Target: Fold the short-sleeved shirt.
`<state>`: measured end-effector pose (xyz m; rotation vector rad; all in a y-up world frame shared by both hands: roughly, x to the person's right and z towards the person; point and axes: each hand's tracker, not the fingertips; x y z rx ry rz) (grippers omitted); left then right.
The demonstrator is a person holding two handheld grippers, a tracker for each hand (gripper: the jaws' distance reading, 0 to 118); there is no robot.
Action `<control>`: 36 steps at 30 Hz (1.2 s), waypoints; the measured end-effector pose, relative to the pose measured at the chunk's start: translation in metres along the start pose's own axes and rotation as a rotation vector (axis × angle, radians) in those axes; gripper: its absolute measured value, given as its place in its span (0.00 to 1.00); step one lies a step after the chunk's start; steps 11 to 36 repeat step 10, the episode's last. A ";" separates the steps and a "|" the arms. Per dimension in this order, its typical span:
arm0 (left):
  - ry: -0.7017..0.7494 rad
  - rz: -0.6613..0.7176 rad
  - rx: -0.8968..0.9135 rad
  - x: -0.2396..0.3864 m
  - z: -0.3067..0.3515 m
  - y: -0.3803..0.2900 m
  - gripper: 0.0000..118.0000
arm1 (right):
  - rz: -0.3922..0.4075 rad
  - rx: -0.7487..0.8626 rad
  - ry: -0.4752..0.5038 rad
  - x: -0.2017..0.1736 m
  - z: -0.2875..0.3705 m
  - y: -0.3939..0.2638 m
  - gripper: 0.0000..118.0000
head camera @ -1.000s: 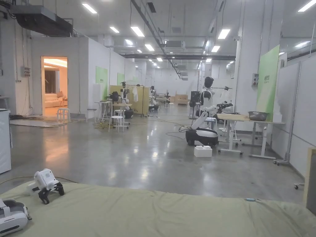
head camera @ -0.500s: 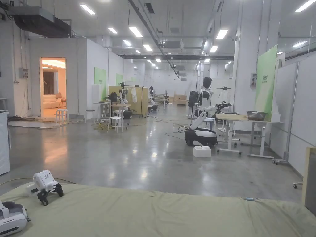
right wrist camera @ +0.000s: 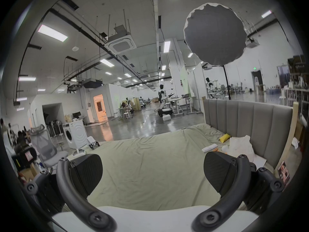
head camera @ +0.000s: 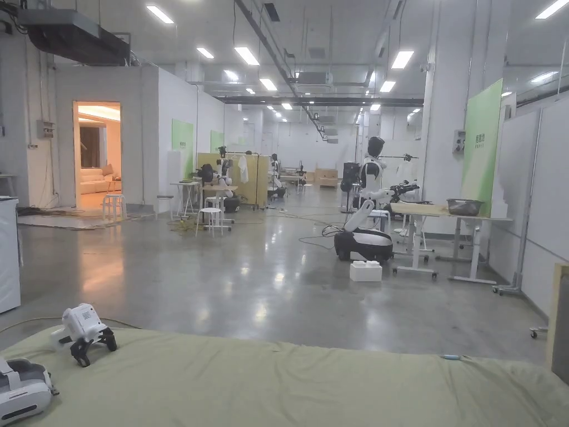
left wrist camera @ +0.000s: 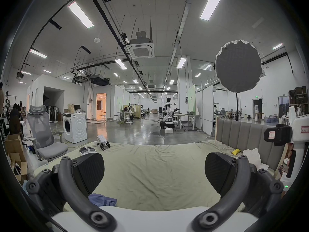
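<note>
Honestly nothing has changed over the last second, apart from a bit of head wobble, so folding hasn't started. The left gripper (left wrist camera: 154, 172) and right gripper (right wrist camera: 153, 172) both hang above the bed (left wrist camera: 150, 168), jaws wide apart and empty. The left gripper view catches a blue shirt (left wrist camera: 102, 200) crumpled just under its left jaw; the head view looks out across the hall instead.
</note>
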<state>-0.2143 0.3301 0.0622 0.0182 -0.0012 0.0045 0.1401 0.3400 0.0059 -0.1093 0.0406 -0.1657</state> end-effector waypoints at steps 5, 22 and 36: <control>-0.032 -0.009 -0.023 0.004 -0.018 -0.009 1.00 | 0.149 0.090 0.147 0.006 -0.015 -0.022 1.00; -0.039 0.075 -0.214 0.026 -0.081 -0.088 1.00 | 0.239 -0.037 0.052 0.000 -0.064 -0.093 1.00; -0.039 0.075 -0.214 0.026 -0.081 -0.088 1.00 | 0.239 -0.037 0.052 0.000 -0.064 -0.093 1.00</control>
